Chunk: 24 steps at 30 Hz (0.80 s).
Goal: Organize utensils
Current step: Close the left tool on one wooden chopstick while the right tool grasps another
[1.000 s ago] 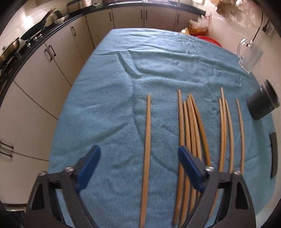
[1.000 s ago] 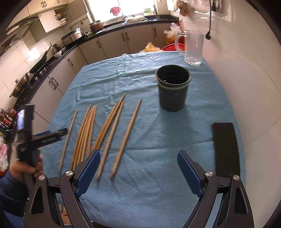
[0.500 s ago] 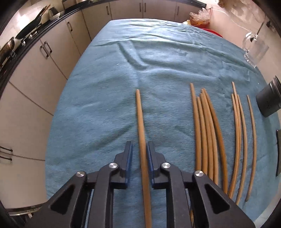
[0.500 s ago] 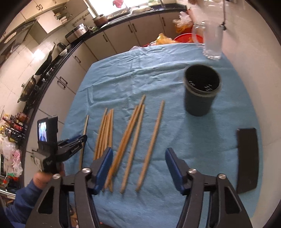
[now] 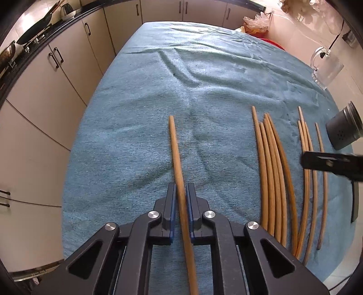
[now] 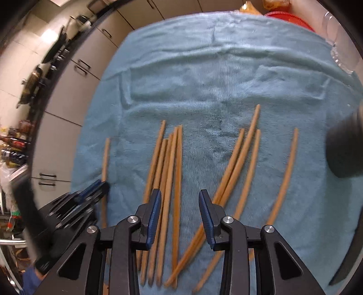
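Several wooden chopsticks lie on a blue cloth [image 5: 158, 90]. My left gripper [image 5: 181, 190] is shut on a lone chopstick [image 5: 175, 149], which lies apart at the left and still rests on the cloth. A tight bundle [image 5: 270, 163] and a looser group [image 5: 306, 158] lie to its right. In the right wrist view my right gripper [image 6: 180, 195] hovers over the bundle [image 6: 168, 163], its jaws closing. Two sticks of the bundle lie between the blue pads [image 6: 155, 204], which do not touch them. The looser group [image 6: 245, 149] fans out to the right. A dark cup [image 6: 344, 149] stands at the far right.
A glass mug [image 5: 326, 68] stands at the back right beyond the dark cup [image 5: 344, 129]. A flat black object [image 5: 354, 202] lies at the cloth's right edge. Kitchen cabinets [image 5: 68, 68] run along the left and the back. A red bowl [image 6: 290, 18] sits behind the cloth.
My left gripper has shut on the lone chopstick. My right gripper has swung left and down from near the cup to over the bundle, and its jaws have narrowed.
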Motion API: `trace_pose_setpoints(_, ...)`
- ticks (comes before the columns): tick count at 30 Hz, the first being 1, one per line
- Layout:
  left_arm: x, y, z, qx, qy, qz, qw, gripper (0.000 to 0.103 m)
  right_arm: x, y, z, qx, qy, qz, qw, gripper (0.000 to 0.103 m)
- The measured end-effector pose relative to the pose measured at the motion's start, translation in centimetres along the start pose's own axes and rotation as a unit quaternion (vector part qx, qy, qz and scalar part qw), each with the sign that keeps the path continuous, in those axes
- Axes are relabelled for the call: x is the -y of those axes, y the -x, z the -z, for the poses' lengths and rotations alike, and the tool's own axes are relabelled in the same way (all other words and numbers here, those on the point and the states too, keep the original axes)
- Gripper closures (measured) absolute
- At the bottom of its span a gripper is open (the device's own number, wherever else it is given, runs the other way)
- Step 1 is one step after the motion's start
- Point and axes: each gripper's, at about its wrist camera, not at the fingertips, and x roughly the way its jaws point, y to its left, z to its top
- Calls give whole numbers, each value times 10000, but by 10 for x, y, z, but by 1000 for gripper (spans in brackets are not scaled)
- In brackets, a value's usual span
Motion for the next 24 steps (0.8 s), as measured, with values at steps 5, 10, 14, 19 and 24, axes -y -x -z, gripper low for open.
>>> trace_pose_setpoints(5,-3,0,0,4,-20,70,10000,93,-4,-20,-13,-165,63,226,9996,70)
trace_pose_setpoints(10,-3,-1,-3,-12,-35,80,10000,93,-14,-34,-20,-278,173,469,9984,77)
trace_pose_setpoints(14,-2,-4,-10,-27,-46,31,10000,93,-24,-39,-27,-336,358,699,9963,78)
trace_pose_setpoints(19,1,-6,-15,18,-75,16,10000,96,-49,-49,-36,-384,843,1270,9876,85)
trace_pose_setpoints(24,-6,2,-14,143,86,304,9994,96,-47,-44,-35,-114,649,925,9935,95)
